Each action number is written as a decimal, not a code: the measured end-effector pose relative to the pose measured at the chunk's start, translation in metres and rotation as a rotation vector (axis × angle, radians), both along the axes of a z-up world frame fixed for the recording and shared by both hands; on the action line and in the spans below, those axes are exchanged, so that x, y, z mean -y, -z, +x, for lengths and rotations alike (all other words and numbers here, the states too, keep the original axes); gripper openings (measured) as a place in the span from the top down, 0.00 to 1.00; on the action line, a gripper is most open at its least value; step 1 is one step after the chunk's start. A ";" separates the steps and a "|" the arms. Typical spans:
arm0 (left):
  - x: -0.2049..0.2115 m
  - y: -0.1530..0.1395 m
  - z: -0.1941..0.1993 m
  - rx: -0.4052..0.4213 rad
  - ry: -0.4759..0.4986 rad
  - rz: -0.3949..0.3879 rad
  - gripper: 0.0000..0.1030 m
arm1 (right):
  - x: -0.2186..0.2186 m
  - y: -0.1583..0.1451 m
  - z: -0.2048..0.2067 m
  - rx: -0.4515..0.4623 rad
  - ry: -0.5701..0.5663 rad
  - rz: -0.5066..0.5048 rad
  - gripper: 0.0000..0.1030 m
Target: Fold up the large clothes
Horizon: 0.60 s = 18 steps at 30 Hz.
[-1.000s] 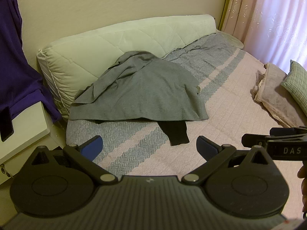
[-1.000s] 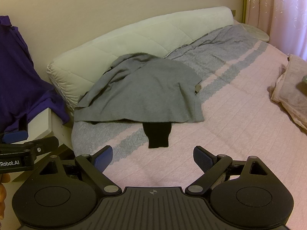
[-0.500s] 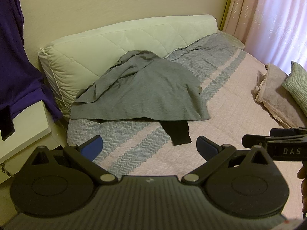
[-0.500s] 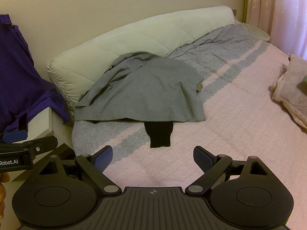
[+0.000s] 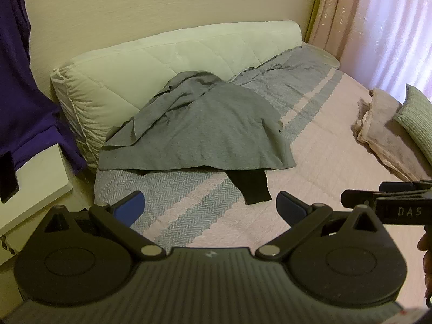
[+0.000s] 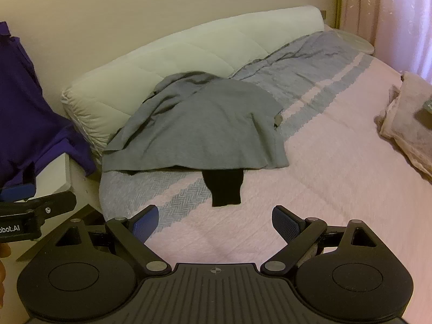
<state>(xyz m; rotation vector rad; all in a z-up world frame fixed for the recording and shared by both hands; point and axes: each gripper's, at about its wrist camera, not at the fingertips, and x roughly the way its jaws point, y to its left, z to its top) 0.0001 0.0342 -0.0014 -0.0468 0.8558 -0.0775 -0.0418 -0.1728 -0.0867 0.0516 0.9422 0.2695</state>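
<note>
A large grey garment (image 5: 199,129) (image 6: 199,129) lies crumpled on the bed, its upper part resting against a long white pillow (image 5: 167,56). A black piece of clothing (image 5: 251,186) (image 6: 224,189) sticks out from under its near hem. My left gripper (image 5: 210,206) hovers open above the bedspread, short of the clothes, nothing between its blue pads. My right gripper (image 6: 214,220) is also open and empty, a little nearer the black piece. Each gripper shows at the edge of the other's view.
The bed (image 5: 324,145) has a pink and grey-blue patterned spread. A folded beige blanket (image 5: 383,135) and a green cushion (image 5: 415,118) lie at the right. A purple garment (image 5: 24,102) hangs at the left above a white nightstand (image 5: 35,178). Curtains (image 5: 378,21) hang at back right.
Both views have shifted slightly, so the clothes sit a little lower and nearer in frame. Both grippers stay open and empty.
</note>
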 end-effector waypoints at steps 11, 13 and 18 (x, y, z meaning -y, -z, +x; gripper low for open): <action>-0.030 0.005 0.000 -0.005 0.045 -0.003 0.01 | -0.018 0.001 -0.008 -0.012 0.060 0.002 0.14; -0.035 0.006 0.000 -0.006 0.051 -0.006 0.01 | -0.022 0.002 -0.011 -0.015 0.066 -0.001 0.14; -0.044 0.008 -0.001 -0.006 0.067 -0.014 0.01 | -0.026 0.003 -0.014 -0.021 0.082 -0.009 0.14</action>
